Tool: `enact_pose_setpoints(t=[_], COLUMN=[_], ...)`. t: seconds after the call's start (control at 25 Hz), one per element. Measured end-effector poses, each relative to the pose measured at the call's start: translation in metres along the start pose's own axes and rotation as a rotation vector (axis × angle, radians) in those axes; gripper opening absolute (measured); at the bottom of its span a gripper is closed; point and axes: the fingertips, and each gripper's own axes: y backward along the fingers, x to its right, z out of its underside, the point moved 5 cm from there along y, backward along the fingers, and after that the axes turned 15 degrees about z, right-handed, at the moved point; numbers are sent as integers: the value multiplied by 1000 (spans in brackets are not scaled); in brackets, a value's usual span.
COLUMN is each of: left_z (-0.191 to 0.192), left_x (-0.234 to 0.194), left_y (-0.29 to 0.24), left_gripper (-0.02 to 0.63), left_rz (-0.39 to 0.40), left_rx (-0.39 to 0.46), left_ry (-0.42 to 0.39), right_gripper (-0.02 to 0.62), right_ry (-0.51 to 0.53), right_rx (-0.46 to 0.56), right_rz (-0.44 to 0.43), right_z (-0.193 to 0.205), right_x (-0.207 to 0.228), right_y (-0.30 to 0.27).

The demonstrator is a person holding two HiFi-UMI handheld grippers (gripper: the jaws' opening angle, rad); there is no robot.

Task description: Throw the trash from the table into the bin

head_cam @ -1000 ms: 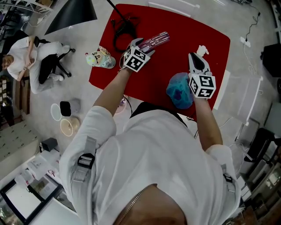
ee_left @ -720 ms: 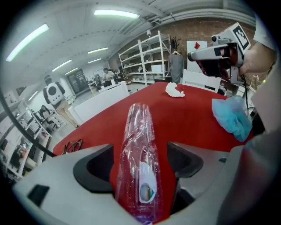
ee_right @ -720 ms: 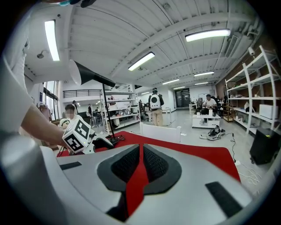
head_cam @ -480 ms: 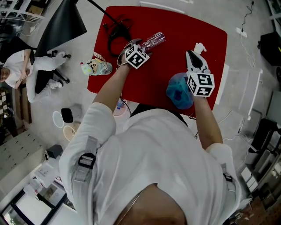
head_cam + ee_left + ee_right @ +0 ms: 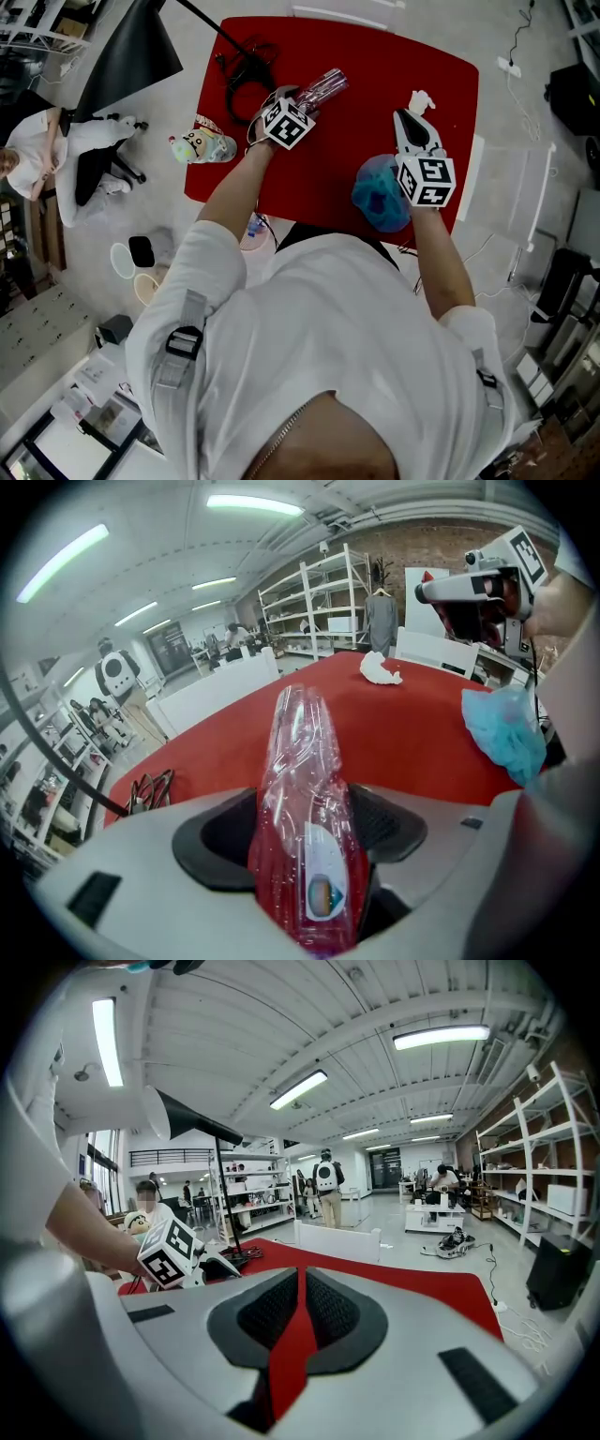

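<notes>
- Left tool (image 5: 307, 834): its jaws have just been closing and now grip the bottle (image 5: 300, 761) by the label part, low over the worktop (image 5: 366, 56).
- Bottle: crushed thin plastic, so probably light, springy and slippery. The flattened middle looks like the best hold.
- Right tool (image 5: 298, 1312), right of the bottle: closed, empty.
- Tissue (image 5: 380, 669) lies beyond the bottle.
- Worktop is red and smooth; the floor (image 5: 112, 216) is grey, and shelves (image 5: 319, 602) stand far behind.
</notes>
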Motion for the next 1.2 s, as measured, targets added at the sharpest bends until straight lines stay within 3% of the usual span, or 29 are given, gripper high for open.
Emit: enact_pose_setpoints(t=[0.28,0.56,0.84,1.2], left_z=[-15,-15,5,70], left_x=[15,52,109,157], left_y=[27,70,128,208], left_gripper=[316,316,316,316], left_rz=[-37,-123,-234,-395], left_rx=[144,290,410,483], left_ry=[47,110,219,318], right_gripper=[29,29,29,29], right_ry=[6,17,33,84], right_rx=[28,77,107,124], right_rz=[-17,-81,-206,-444], right_z=[-4,-7,-3,-8], right_x=[1,-10,-34,-134], right_y=[14,42,71,87])
